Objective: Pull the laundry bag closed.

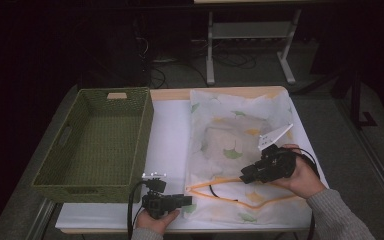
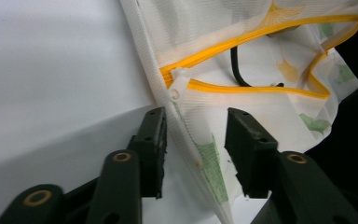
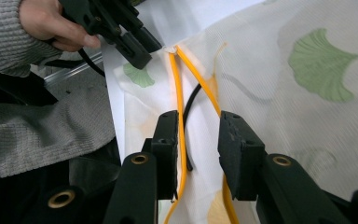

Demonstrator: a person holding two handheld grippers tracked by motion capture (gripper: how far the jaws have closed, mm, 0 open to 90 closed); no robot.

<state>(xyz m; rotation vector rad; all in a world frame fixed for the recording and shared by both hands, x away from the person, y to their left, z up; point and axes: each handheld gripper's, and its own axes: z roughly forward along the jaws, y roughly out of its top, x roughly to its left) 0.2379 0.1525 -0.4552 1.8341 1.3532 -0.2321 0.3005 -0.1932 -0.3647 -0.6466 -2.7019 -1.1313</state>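
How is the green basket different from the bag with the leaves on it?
The green basket is woven and stiff with upright walls; the leafy bag is thin, soft fabric lying flat. The basket is plain green; the bag is whitish with green and yellow leaves and an orange zipper. The basket looks empty; the bag has something folded inside. Both rest on the white table.

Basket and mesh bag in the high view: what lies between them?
In the high view, just a bare strip of white table cover separates the green basket from the mesh bag.
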